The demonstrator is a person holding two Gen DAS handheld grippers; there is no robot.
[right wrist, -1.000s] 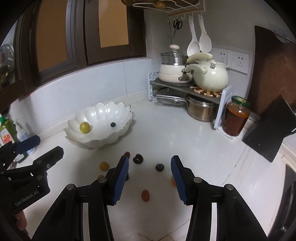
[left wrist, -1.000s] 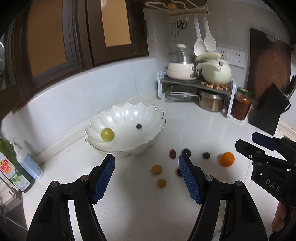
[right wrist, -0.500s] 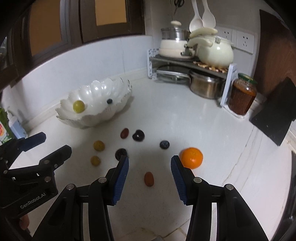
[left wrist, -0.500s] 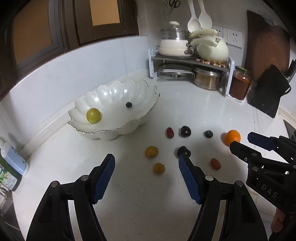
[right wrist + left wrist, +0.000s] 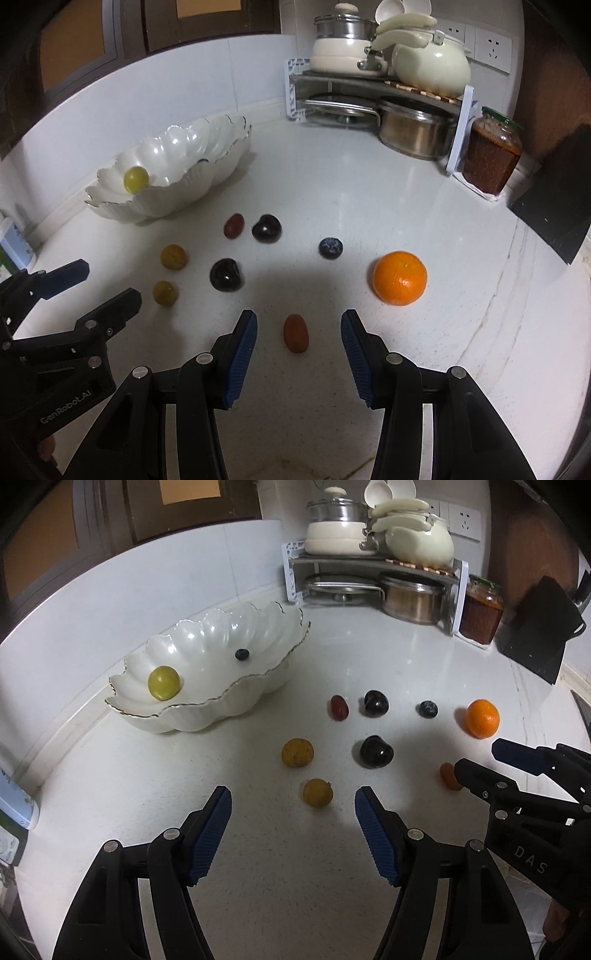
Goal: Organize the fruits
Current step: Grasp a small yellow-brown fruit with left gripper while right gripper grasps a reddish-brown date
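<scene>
Both grippers are sinking toward the counter compared with a second ago; fruits are looming larger and the window is sliding out the top of both views.

Nearest: left gripper is hanging with jaws apart, nothing between the pads, a small yellow fruit lying just ahead of the gap at lower centre. Right gripper is likewise standing open, framing a small reddish oval fruit between its jaws without pressing it.

Mid frame: a second yellow fruit, two dark cherries, a red date-like fruit, a blueberry and an orange are lying loose on the white counter.

Farther, upper left: the scalloped white bowl is holding a green grape and one blueberry.

Judgement: these fruits look light, round, smooth and soft, so they are likely rolling easily; pads should be closing gently across the widest middle.
</scene>
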